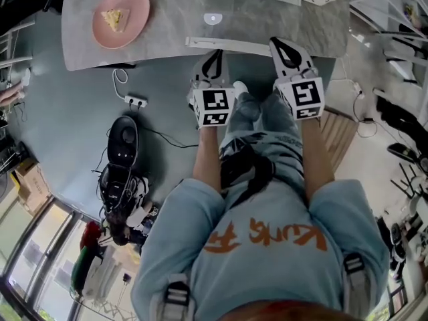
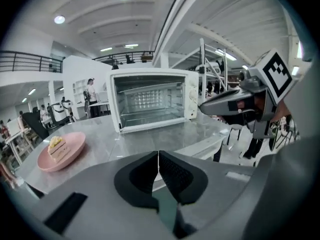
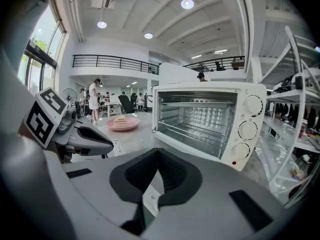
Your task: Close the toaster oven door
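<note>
Head view looks steeply down; both gripper views share the toaster oven (image 2: pixel 154 100).

Large open lab or demo hall, not home kitchen. High white ceiling with round lights (image 3: pixel 187 3). Mezzanine railing (image 3: pixel 112 61) along far wall. Tall windows (image 3: pixel 37 66) at left. People (image 3: pixel 93 100) standing among desks far back. Metal shelving (image 3: pixel 295 109) at right. Power strip (image 1: pixel 136 101) and loose cables (image 1: pixel 167 139) on grey floor (image 1: pixel 67 132) near stone-look table (image 1: pixel 267 25).
</note>
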Action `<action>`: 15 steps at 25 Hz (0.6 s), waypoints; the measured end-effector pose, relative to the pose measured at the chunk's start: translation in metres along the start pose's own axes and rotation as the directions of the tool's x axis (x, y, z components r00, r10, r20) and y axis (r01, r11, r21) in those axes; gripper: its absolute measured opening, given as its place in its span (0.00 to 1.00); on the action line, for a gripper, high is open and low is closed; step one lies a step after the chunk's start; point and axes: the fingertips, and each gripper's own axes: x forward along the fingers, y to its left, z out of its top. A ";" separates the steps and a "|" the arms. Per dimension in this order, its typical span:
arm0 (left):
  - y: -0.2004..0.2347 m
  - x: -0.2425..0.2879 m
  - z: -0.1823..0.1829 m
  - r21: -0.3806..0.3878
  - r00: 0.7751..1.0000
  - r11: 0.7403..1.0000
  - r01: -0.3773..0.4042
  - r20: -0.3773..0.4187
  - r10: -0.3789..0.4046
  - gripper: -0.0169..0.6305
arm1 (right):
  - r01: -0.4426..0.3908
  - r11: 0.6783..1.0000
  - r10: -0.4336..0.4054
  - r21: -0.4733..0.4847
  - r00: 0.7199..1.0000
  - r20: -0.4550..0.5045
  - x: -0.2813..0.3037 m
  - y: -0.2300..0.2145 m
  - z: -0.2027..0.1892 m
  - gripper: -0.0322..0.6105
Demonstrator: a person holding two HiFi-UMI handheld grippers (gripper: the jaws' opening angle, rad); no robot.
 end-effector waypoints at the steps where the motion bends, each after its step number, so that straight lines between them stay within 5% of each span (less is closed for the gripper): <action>1: -0.001 0.003 -0.004 0.036 1.000 0.999 0.006 -0.017 -0.005 0.02 | -0.006 1.000 0.006 -0.008 1.000 -0.008 0.000 0.003 -0.004 0.05; 7: -0.015 0.017 -0.030 0.187 0.993 0.980 0.062 -0.110 -0.042 0.02 | -0.073 0.992 0.064 -0.099 0.993 -0.097 0.003 0.029 -0.033 0.10; 15: -0.029 0.030 -0.041 0.272 0.986 0.957 0.104 -0.151 -0.064 0.03 | -0.195 0.955 0.132 -0.222 0.954 -0.270 0.009 0.058 -0.085 0.11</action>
